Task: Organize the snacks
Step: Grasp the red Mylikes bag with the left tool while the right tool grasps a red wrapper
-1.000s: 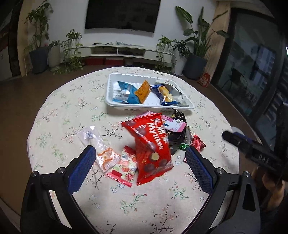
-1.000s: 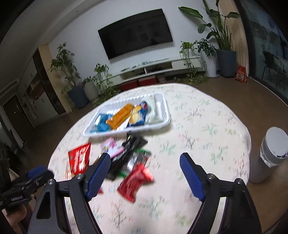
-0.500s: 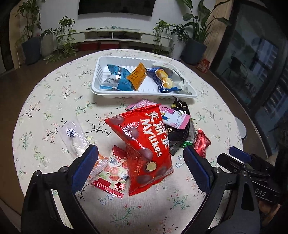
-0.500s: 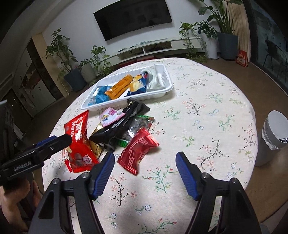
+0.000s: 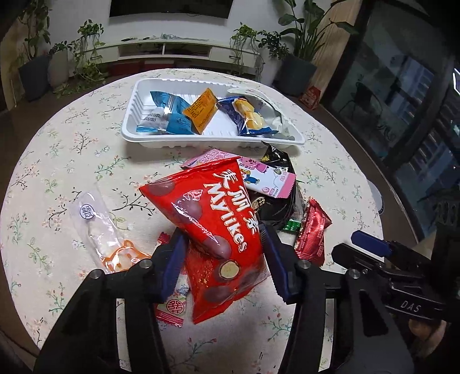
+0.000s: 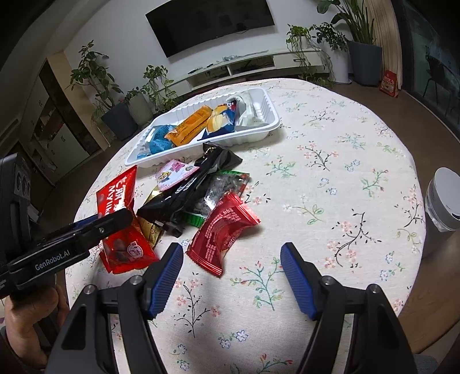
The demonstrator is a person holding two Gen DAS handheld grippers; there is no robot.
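The left gripper (image 5: 222, 259) stood low over the table, and its jaws were closing around the big red Mylikes bag (image 5: 214, 230), which was between the blue pads; whether the pads already pressed the foil I could not tell, because the bag covered their inner faces. The bag also hid most of a small red-and-white packet (image 5: 172, 309) under it, and part of a clear packet with an orange print (image 5: 106, 236) lay behind the left finger. The right gripper (image 6: 231, 276) hung released above the bare cloth, with nothing between its pads; a dark red wrapper (image 6: 222, 230) lay just beyond its left finger. Behind it was a loose pile: a long black packet (image 6: 195, 184), a pink packet (image 6: 172, 172) and a green-edged one (image 6: 227, 187), overlapping so that their lower parts were not visible. Farther away stood the white tray (image 5: 138, 138), which held blue, orange and dark blue snacks; the print on them was too small to read. The round table (image 6: 345, 143) carried a cream cloth with small flowers. A white lidded container (image 6: 442, 198) stood off the table's right edge, partly cut off. At the far wall were a dark television (image 6: 212, 26), a low white shelf and several potted plants.
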